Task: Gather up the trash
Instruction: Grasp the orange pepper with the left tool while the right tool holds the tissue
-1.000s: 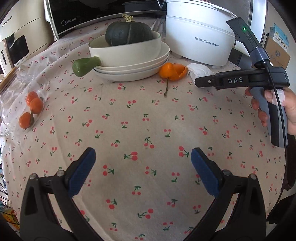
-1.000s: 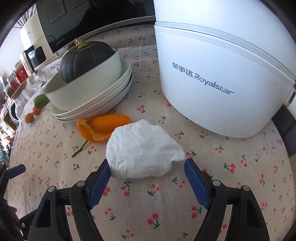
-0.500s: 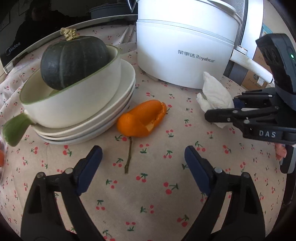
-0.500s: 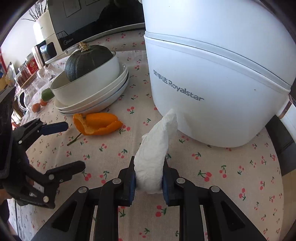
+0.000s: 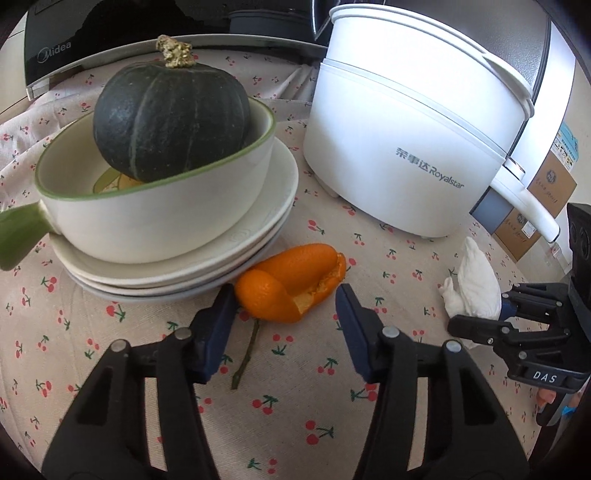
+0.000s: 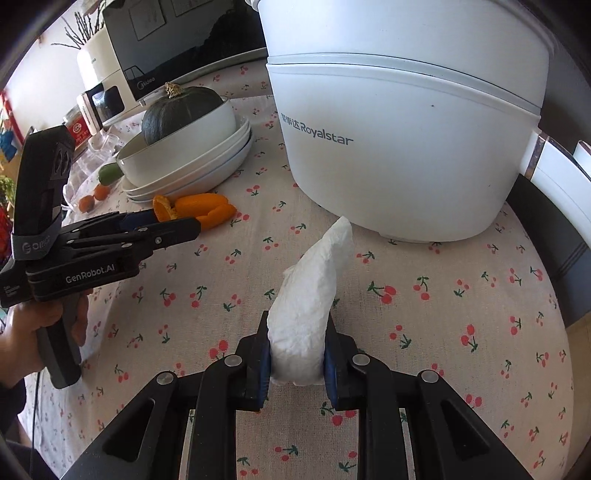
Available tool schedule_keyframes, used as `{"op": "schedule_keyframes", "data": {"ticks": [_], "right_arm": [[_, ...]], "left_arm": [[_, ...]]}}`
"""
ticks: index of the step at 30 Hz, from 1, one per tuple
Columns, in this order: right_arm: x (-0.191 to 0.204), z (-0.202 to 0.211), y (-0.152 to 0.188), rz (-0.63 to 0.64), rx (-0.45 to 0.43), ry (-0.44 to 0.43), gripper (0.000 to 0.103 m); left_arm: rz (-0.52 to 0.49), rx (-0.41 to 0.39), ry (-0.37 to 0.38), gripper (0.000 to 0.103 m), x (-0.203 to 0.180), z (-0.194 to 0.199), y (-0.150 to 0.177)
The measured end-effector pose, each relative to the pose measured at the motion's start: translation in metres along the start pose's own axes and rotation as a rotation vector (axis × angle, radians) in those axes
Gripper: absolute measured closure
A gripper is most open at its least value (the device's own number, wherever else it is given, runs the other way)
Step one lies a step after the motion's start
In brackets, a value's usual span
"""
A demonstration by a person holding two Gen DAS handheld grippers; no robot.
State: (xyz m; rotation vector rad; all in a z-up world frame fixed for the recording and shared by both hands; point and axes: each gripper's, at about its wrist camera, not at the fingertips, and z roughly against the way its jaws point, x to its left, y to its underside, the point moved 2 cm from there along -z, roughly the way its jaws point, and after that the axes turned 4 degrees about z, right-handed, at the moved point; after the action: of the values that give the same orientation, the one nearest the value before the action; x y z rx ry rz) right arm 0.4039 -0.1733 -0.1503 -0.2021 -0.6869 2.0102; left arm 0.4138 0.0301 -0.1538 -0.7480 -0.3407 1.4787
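Observation:
An orange peel [image 5: 291,282] lies on the cherry-print tablecloth against the stacked plates. My left gripper [image 5: 286,304] is open, its blue pads on either side of the peel's near end. A thin twig [image 5: 245,354] lies just below the peel. My right gripper [image 6: 297,354] is shut on a crumpled white tissue [image 6: 310,299] and holds it above the cloth; the tissue also shows in the left wrist view [image 5: 471,284]. The peel [image 6: 201,208] and the left gripper [image 6: 162,229] show in the right wrist view.
A white bowl [image 5: 155,210] with a dark green squash [image 5: 170,118] sits on stacked plates [image 5: 207,266]. A white Royalstar cooker [image 5: 417,147] stands to the right. A black microwave [image 5: 110,33] is behind. Small oranges [image 6: 94,197] lie at the far left.
My left gripper has moved forward onto the orange peel and its jaws have narrowed around it. My right gripper closed on the tissue and has lifted it off the cloth.

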Motion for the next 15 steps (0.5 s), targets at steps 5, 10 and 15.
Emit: {"op": "schedule_keyframes", "data": {"ticks": [5,10,15], "right_arm": [[0.003,0.008,0.005,0.003,0.019,0.021,0.079],[0.01,0.025,0.009,0.0,0.027,0.034,0.079],[0.018,0.055,0.022,-0.008,0.038,0.069,0.079]], "left_arm": [[0.054,-0.001,-0.009,0.064,0.004,0.001,-0.001],[0.053,0.029,-0.011,0.077,-0.007,0.017,0.009],[0.022,0.054,-0.003,0.08,-0.024,0.043,0.029]]}}
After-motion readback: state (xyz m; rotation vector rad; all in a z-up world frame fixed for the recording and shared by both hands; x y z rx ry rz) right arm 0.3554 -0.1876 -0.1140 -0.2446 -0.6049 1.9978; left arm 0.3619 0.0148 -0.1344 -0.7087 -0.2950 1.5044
